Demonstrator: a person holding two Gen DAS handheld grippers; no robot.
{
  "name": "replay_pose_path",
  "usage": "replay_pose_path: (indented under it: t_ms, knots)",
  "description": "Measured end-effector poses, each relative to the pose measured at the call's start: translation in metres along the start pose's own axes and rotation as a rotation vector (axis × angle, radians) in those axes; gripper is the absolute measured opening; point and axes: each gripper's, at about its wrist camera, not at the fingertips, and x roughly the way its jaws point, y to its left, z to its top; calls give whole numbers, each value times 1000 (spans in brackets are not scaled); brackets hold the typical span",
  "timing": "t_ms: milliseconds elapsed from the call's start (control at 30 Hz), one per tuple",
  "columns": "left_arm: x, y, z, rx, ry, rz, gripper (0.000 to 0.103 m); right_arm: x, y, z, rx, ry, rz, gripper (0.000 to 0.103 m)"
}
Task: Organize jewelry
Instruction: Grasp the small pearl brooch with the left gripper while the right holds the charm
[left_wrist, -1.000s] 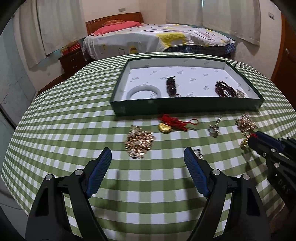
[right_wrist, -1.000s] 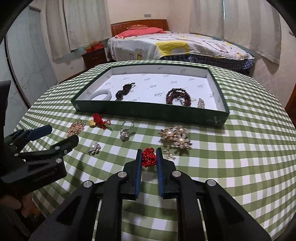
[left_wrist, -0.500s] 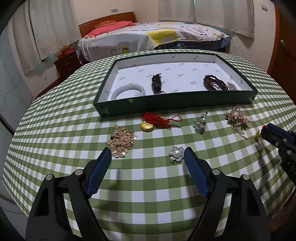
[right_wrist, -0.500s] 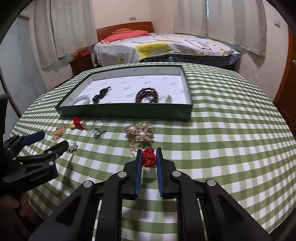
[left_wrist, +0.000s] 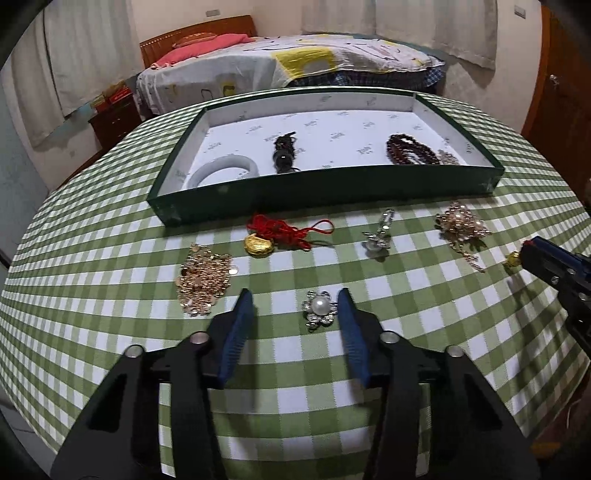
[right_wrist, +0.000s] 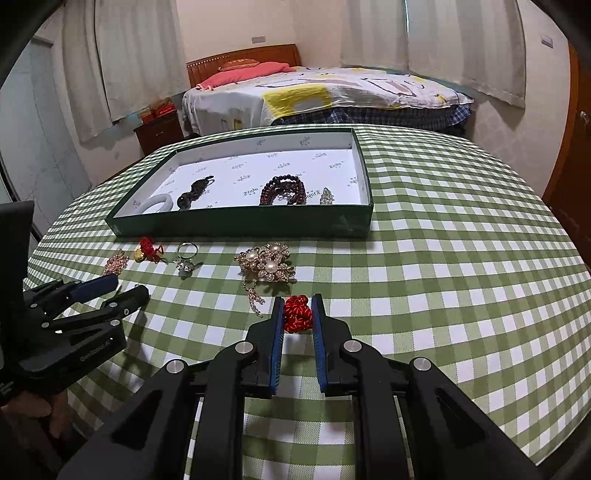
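A small pearl flower brooch (left_wrist: 320, 308) lies on the green checked tablecloth between the fingers of my left gripper (left_wrist: 295, 314). Its jaws are closing; the right pad is almost at the brooch and the left pad stands clearly off it. My right gripper (right_wrist: 297, 317) is shut on a red knotted charm (right_wrist: 297, 314), held just above the cloth. In the left wrist view the right gripper (left_wrist: 532, 251) enters at the right edge with a gold bead (left_wrist: 513, 258) at its tip. The green tray (left_wrist: 332, 188) holds a white bangle (left_wrist: 225, 168), dark beads (left_wrist: 284, 153) and a dark red bracelet (left_wrist: 410, 149).
Loose on the cloth before the tray lie a gold sequin piece (left_wrist: 203, 277), a red cord with a gold ingot (left_wrist: 280, 230), a silver charm (left_wrist: 376, 240) and a pearl-and-gold brooch (left_wrist: 461, 225). The round table's edge curves close on both sides. A bed stands behind.
My left gripper's jaws have narrowed a lot around the pearl brooch, which has come in between the fingers. The right gripper has kept its hold on the red knot and shifted sideways.
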Motion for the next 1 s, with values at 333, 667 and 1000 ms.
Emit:
replay_pose_path:
  t_ms: [333, 667, 1000]
  knots:
    - [-1, -2, -1, -6, -4, -84, 19, 2, 1, -1, -3, 3, 2, 15]
    - [-3, 2, -2, -19, -10, -102, 15, 2, 1, -1, -3, 1, 2, 15]
    - [-10, 7, -3, -24, -26, -101, 15, 4, 3, -1, -8, 0, 3, 15]
